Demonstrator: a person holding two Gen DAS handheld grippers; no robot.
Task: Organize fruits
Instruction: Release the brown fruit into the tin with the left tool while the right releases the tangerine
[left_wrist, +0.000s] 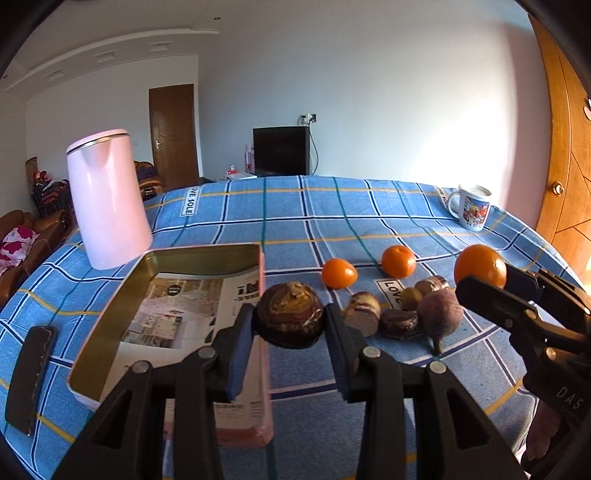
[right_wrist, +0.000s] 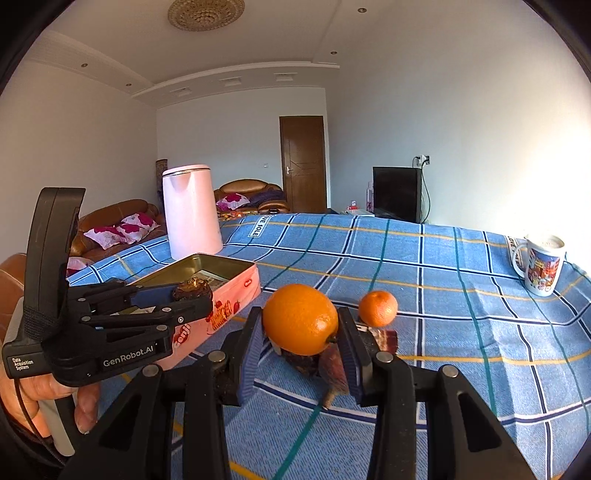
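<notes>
The left gripper's (left_wrist: 289, 319) fingers (left_wrist: 240, 332) clamp a brown fruit (left_wrist: 290, 314) above the pink tin's (left_wrist: 264, 369) near edge. The right gripper's (right_wrist: 301, 328) fingers (right_wrist: 349, 332) grip an orange (right_wrist: 299, 323), lifted over the fruits on the blue tablecloth (right_wrist: 443, 295).

The orange (right_wrist: 301, 324) hides most of the dark fruits (right_wrist: 314, 360) lying behind it.
</notes>
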